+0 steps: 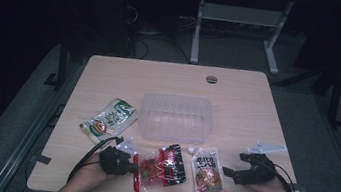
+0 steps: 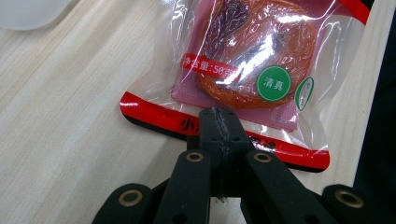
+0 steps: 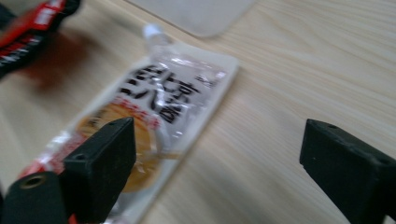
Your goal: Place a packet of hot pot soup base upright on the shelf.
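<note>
A clear packet with red and black bands [image 1: 164,168] [image 2: 247,60] lies near the table's front edge, with a reddish-orange food piece inside. My left gripper [image 1: 134,167] [image 2: 218,116] is shut, its tips pressed together over the packet's red bottom band, seemingly pinching that edge. To the right lies a white pouch with dark lettering and an orange picture [image 1: 208,174] [image 3: 159,102]. My right gripper [image 1: 234,165] [image 3: 219,154] stands open just right of that pouch. One of its jaws is over the pouch's edge, the other over bare wood.
A clear plastic tub [image 1: 175,117] [image 3: 196,14] stands mid-table behind the packets. A green and white packet [image 1: 107,120] lies to its left. The wooden table [image 1: 238,105] has a cable hole [image 1: 211,79] at the back. The red packet's end [image 3: 32,23] is at the upper left of the right gripper view.
</note>
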Demonstrator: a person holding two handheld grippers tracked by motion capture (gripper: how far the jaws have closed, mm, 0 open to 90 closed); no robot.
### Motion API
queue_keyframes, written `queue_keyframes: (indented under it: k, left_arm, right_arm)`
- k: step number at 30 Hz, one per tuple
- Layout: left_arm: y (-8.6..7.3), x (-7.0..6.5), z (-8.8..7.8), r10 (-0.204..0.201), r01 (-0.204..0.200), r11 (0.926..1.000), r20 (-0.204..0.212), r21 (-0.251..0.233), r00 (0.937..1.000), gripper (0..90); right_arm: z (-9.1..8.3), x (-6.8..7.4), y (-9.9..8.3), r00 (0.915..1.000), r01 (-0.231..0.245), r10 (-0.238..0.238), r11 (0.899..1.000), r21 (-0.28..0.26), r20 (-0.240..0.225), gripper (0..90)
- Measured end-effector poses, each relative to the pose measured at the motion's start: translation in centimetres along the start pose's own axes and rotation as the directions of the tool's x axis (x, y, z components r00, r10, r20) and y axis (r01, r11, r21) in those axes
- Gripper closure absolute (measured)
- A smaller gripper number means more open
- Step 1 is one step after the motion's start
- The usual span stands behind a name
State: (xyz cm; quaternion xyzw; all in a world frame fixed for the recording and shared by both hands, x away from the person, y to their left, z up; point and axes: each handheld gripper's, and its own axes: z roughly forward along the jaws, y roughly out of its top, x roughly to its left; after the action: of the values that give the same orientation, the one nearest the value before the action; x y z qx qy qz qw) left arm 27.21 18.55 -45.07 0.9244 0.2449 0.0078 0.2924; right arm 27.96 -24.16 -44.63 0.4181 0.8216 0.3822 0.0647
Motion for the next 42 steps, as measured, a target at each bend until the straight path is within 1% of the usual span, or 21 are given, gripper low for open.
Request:
queue_keyframes:
  k: [2,5,8,9,10,12,14,15,17,19,21,22,23,25,27,32,33,38,40,41,42]
  left_arm:
    - [0.0,0.0,0.0,0.005,-0.005,1.0,-0.002,0.004,1.0,89.8]
    - [0.1,0.0,0.0,0.005,-0.004,1.0,-0.002,0.007,1.0,89.8]
    - [0.0,0.0,0.0,0.002,-0.002,1.0,0.001,0.004,1.0,89.8]
    - [0.0,0.0,0.0,0.002,-0.002,1.0,0.001,0.004,1.0,89.8]
    - [0.0,0.0,0.0,0.003,-0.003,1.0,0.001,0.005,1.0,89.8]
    - [0.1,0.0,0.0,0.002,-0.002,1.0,0.0,0.006,1.0,89.8]
    - [0.0,0.0,0.0,0.002,-0.002,1.0,0.0,0.005,1.0,89.8]
    - [0.0,0.1,0.0,0.007,-0.007,0.9999,0.001,0.01,1.0,89.8]
    - [0.1,0.1,0.0,0.007,-0.007,0.9999,0.0,0.012,1.0,89.8]
    - [0.1,0.0,0.0,0.005,-0.005,0.9999,-0.001,0.016,1.0,89.8]
    - [0.1,0.1,-0.1,0.007,-0.007,0.9997,0.002,0.023,1.0,89.8]
    - [0.1,0.1,-0.1,0.006,-0.006,0.9998,0.001,0.02,1.0,89.8]
    - [0.1,0.1,0.0,-0.007,0.007,1.0,0.005,0.006,1.0,89.8]
    - [0.1,0.1,0.0,-0.006,0.006,1.0,0.004,0.007,1.0,89.8]
    - [0.1,0.1,0.0,-0.005,0.005,0.9999,0.003,0.009,1.0,89.8]
    - [0.1,0.0,0.0,-0.01,0.01,0.9999,0.003,0.008,0.9999,89.7]
    - [0.1,0.0,0.0,-0.01,0.01,0.9999,0.003,0.008,0.9999,89.8]
    - [0.2,0.2,0.0,0.002,-0.002,0.9998,0.005,0.02,1.0,89.8]
    - [0.2,0.1,0.0,-0.007,0.007,0.9999,0.008,0.014,0.9999,89.8]
    - [0.2,0.2,-0.1,0.004,-0.004,0.9998,0.005,0.021,1.0,89.7]
    - [0.2,0.1,0.0,-0.005,0.005,0.9999,0.004,0.014,1.0,89.8]
  right_arm:
    - [-0.1,0.7,0.4,0.9996,0.023,-0.023,1.0,-0.009,-0.015,13.1]
    - [0.0,1.7,0.9,0.9979,0.05,-0.05,0.999,0.0,-0.042,13.1]
    - [0.4,2.4,1.1,0.9962,0.055,-0.054,0.998,0.004,-0.068,13.8]
    - [0.6,2.6,1.2,0.9948,0.053,-0.053,0.999,0.004,-0.087,14.0]
    - [0.6,2.6,1.2,0.9948,0.053,-0.053,0.999,0.004,-0.087,14.0]
    - [1.1,3.0,1.6,0.9917,0.063,-0.062,0.998,0.007,-0.113,14.4]
    - [1.2,3.2,1.7,0.9909,0.065,-0.064,0.998,0.007,-0.119,14.7]
    - [1.6,3.7,2.1,0.9867,0.073,-0.071,0.997,0.006,-0.146,15.4]
    - [1.9,4.1,2.4,0.9832,0.078,-0.076,0.997,0.008,-0.166,18.3]
    - [2.2,4.4,2.7,0.9798,0.094,-0.093,0.996,-0.002,-0.177,19.5]
    - [2.3,4.6,2.9,0.9782,0.095,-0.094,0.996,-0.004,-0.185,20.7]
    - [2.4,4.7,3.1,0.9758,0.098,-0.097,0.995,-0.007,-0.196,22.2]
    - [2.7,5.0,3.4,0.9705,0.105,-0.104,0.994,-0.01,-0.217,23.7]
    - [3.1,5.3,3.7,0.966,0.118,-0.117,0.993,-0.007,-0.231,23.9]
    - [3.2,5.5,3.8,0.9645,0.123,-0.121,0.992,-0.004,-0.235,23.9]
    - [4.3,6.5,4.6,0.9515,0.135,-0.127,0.991,0.011,-0.28,23.9]
    - [4.3,6.5,4.6,0.9515,0.135,-0.127,0.991,0.011,-0.28,23.9]
    - [5.5,7.5,5.3,0.9358,0.15,-0.136,0.988,0.019,-0.325,23.8]
    - [5.9,7.8,5.5,0.9328,0.148,-0.13,0.989,0.028,-0.336,23.9]
    - [6.2,7.9,5.6,0.9306,0.153,-0.134,0.988,0.03,-0.341,23.9]
    - [6.5,8.1,5.7,0.928,0.152,-0.13,0.988,0.036,-0.349,23.9]
